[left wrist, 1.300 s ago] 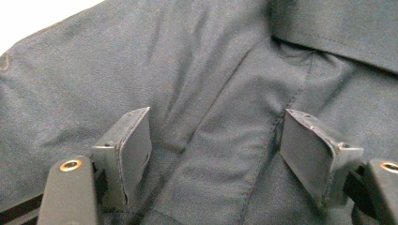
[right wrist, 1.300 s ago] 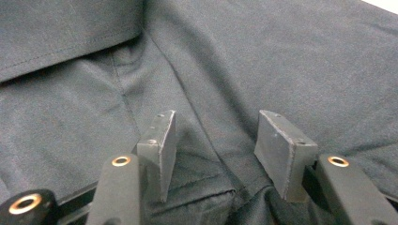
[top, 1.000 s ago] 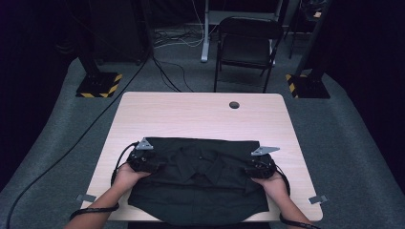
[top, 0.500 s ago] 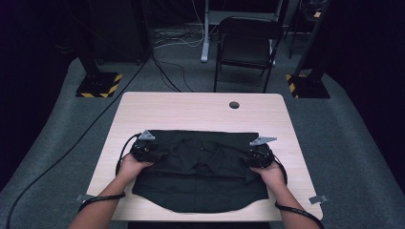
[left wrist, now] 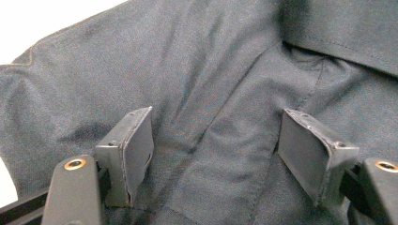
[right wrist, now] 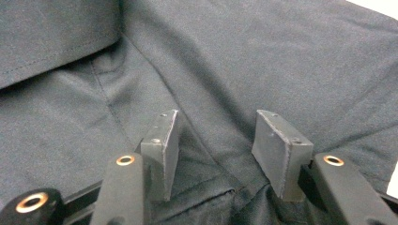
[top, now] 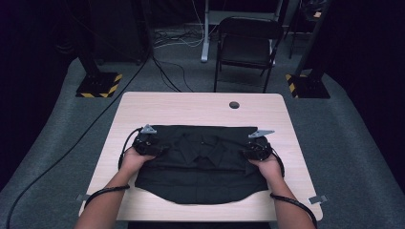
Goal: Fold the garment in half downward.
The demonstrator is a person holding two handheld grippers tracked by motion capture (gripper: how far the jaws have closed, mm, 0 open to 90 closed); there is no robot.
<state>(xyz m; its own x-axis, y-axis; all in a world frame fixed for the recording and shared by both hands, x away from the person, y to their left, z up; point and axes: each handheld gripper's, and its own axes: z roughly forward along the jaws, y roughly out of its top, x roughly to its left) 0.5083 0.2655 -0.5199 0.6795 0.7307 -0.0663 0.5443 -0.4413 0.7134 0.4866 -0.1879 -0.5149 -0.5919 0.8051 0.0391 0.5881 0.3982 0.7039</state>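
Shirt [top: 200,164] and both tools have shifted farther up the table [top: 200,107].

Your table [top: 200,107] is a pale wooden top with a round hole [top: 234,104] near its far edge — a dark shirt [top: 200,167] lies spread flat across your near half.
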